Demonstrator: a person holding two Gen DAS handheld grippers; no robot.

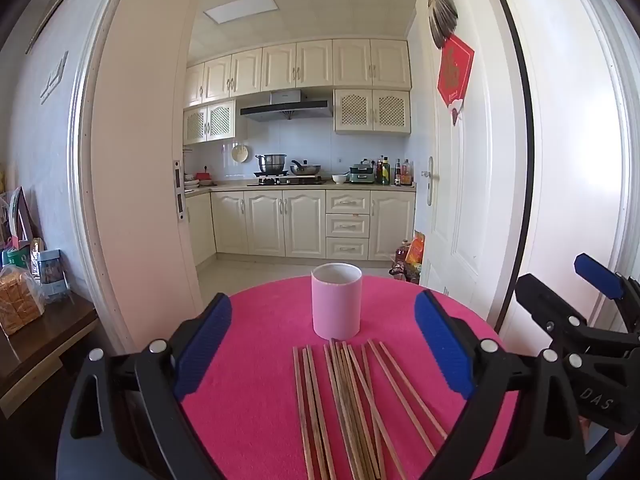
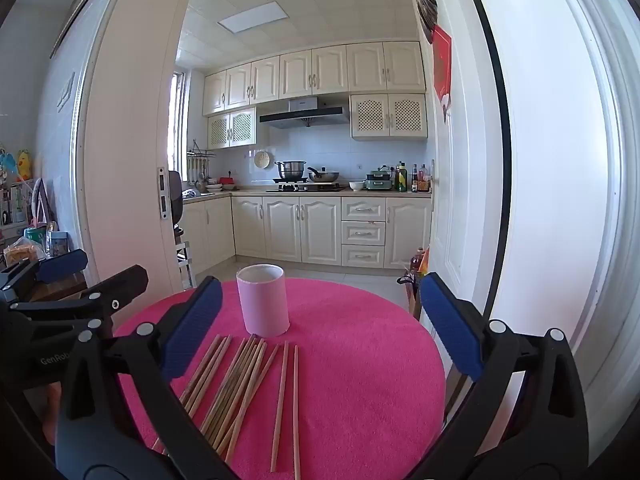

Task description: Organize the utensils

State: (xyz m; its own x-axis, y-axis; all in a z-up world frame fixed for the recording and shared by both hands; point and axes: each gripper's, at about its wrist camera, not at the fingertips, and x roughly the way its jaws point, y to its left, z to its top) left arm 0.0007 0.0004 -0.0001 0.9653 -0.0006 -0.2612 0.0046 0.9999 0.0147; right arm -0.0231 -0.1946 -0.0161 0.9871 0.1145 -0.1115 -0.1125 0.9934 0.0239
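Note:
Several wooden chopsticks (image 1: pixel 352 408) (image 2: pixel 244 392) lie fanned out on a round pink table (image 1: pixel 260 360) (image 2: pixel 360 360). Just behind their far tips stands an upright pink cup (image 1: pixel 337 301) (image 2: pixel 263 301), with nothing visible inside. My left gripper (image 1: pixel 324 344) hovers above the table's near side, jaws wide open around empty air, the chopsticks lying below between its blue pads (image 1: pixel 204 348). My right gripper (image 2: pixel 320 328) is open too, holding nothing, with the chopsticks toward its left finger. Each gripper shows at the edge of the other's view: the right gripper (image 1: pixel 568 292) and the left gripper (image 2: pixel 100 268).
A dark wooden side table (image 1: pixel 48 340) with bread and boxes stands to the left. Beyond the pink table an open doorway leads to a kitchen (image 1: pixel 296 184). A white door (image 1: pixel 452 200) stands on the right, with bottles and bags (image 1: pixel 408 256) on the floor beside it.

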